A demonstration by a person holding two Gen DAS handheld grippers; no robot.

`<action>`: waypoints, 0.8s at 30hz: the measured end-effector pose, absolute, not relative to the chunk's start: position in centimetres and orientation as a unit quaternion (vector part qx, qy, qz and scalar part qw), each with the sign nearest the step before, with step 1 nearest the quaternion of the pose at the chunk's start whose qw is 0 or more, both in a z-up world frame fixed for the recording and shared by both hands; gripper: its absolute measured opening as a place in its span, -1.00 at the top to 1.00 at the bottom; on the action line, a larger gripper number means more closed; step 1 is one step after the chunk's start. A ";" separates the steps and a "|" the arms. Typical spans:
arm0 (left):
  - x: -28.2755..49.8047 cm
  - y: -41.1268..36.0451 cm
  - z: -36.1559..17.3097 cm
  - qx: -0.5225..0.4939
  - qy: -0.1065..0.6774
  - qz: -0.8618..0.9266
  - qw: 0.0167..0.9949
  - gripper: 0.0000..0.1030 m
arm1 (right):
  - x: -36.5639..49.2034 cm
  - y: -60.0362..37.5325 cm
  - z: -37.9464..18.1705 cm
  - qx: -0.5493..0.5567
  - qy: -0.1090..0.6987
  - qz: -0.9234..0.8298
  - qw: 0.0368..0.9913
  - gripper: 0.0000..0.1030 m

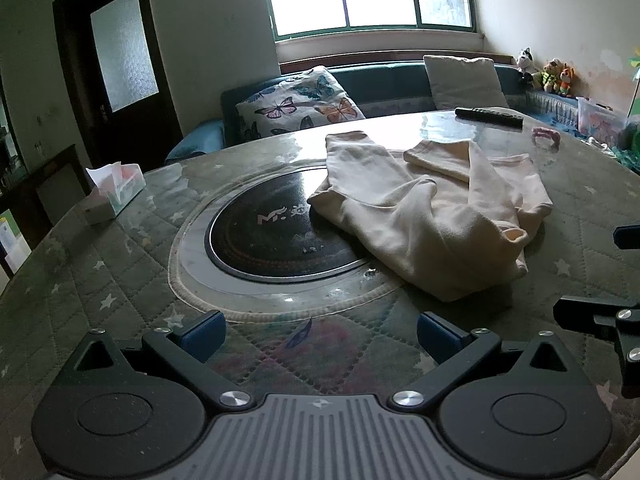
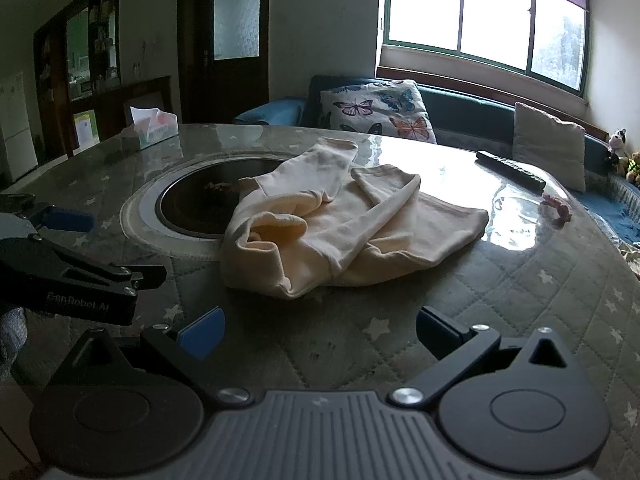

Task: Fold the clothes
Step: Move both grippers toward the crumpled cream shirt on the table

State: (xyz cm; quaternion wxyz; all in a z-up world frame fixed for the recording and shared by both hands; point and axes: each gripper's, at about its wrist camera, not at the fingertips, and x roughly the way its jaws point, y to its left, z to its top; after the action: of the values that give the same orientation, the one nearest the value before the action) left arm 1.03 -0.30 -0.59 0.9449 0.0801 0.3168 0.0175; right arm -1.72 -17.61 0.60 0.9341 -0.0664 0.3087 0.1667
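With both hand-held grippers, left and right, released, the crumpled garment should be spread flat mid-worktop first

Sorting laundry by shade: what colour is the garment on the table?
Pale cream garment, plain, no print; clearest in the right wrist view.

I am holding my left gripper wide open, empty, low over the table's near edge; my right gripper is hovering likewise beside it.
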 end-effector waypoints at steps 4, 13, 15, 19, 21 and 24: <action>1.3 -0.3 -0.6 0.079 0.321 0.019 0.944 -1.00 | -1.6 -17.7 0.5 -0.066 0.311 0.165 0.933 -1.00; 2.2 -0.2 -0.7 0.081 0.328 0.020 0.941 -1.00 | -1.0 -17.7 0.3 -0.065 0.318 0.165 0.931 -1.00; 2.4 -0.2 -0.8 0.081 0.331 0.021 0.940 -1.00 | -0.7 -17.7 0.2 -0.064 0.320 0.165 0.931 -1.00; 2.8 -0.2 -0.8 0.081 0.333 0.021 0.939 -1.00 | -0.3 -17.7 0.2 -0.063 0.322 0.165 0.930 -1.00; 3.0 -0.2 -0.9 0.082 0.334 0.020 0.939 -1.00 | -0.1 -17.7 0.2 -0.062 0.323 0.165 0.930 -1.00; 3.4 -0.1 -0.9 0.083 0.336 0.022 0.938 -1.00 | 0.2 -17.7 0.1 -0.062 0.326 0.165 0.929 -1.00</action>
State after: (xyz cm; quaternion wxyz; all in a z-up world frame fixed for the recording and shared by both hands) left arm 3.36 -0.06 -0.86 0.9381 0.0828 0.3356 0.0215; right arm 0.20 -17.73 0.11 0.9290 -0.0615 0.3255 0.1650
